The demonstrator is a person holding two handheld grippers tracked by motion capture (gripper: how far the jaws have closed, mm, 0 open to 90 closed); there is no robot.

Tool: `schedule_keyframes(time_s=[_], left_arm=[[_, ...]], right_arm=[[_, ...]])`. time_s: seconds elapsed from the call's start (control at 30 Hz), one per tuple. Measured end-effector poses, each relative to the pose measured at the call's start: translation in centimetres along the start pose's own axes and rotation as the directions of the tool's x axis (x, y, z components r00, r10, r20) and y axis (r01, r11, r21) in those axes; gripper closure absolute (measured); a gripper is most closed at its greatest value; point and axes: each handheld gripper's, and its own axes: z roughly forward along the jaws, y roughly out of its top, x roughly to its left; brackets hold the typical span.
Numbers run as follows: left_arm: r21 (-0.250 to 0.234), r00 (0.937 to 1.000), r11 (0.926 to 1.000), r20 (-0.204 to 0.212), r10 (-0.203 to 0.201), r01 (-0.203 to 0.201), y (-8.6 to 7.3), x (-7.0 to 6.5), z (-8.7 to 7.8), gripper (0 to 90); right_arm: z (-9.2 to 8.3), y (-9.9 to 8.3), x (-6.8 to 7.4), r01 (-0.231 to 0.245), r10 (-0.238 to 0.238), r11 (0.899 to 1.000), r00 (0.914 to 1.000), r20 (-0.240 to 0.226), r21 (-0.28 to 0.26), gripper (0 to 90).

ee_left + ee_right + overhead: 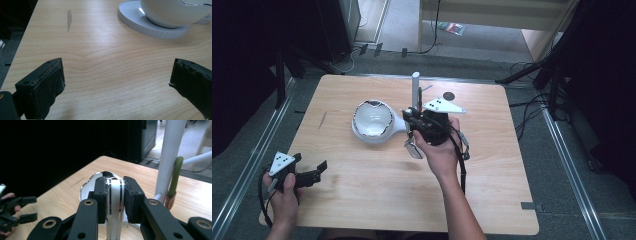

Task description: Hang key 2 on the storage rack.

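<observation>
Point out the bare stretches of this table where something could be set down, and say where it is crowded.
Free: the near half of the table, between the left tool and the right forearm; also the right side, from that forearm to the right edge. Crowded: the far middle, where the white lamp, white post and right tool bunch together.

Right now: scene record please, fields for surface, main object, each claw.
surface: wooden table
main object: white lamp-like device, round dome head on a ribbed base, upright white post
right claw: shut on a white band with black edges, just in front of the dome head
left claw: open, nothing between the jaws, at the table's near left corner
</observation>
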Motion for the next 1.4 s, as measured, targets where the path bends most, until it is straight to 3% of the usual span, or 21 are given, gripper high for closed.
schedule_keyframes(time_s=[0.1, 0.7, 0.93, 1.4], left_arm=[[0.0, 1.0, 1.0, 0.0, 0.002, -0.002, 0.0, 0.0, 0.0, 0.0], [0.006, 1.0, 1.0, 0.001, 0.004, -0.004, 0.0, 0.0, 0.0, 0.0], [0.006, 1.0, 1.0, 0.001, 0.006, -0.006, 0.0, 0.0, 0.0, 0.0], [0.003, 1.0, 1.0, -0.001, 0.008, -0.008, 0.0, -0.1, 0.0, 0.0]], right_arm=[[0.0, 0.1, -0.7, -0.023, 0.023, 1.0, 0.9989, -0.041, -0.01, 75.2], [1.4, -0.2, -4.2, -0.06, 0.057, 0.998, 0.9913, -0.119, -0.015, 75.2], [1.8, -0.4, -5.3, -0.09, 0.087, 0.996, 0.9883, -0.125, -0.014, 75.2], [2.9, -0.7, -6.6, -0.085, 0.085, 0.996, 0.987, -0.136, 0.004, 75.2]])
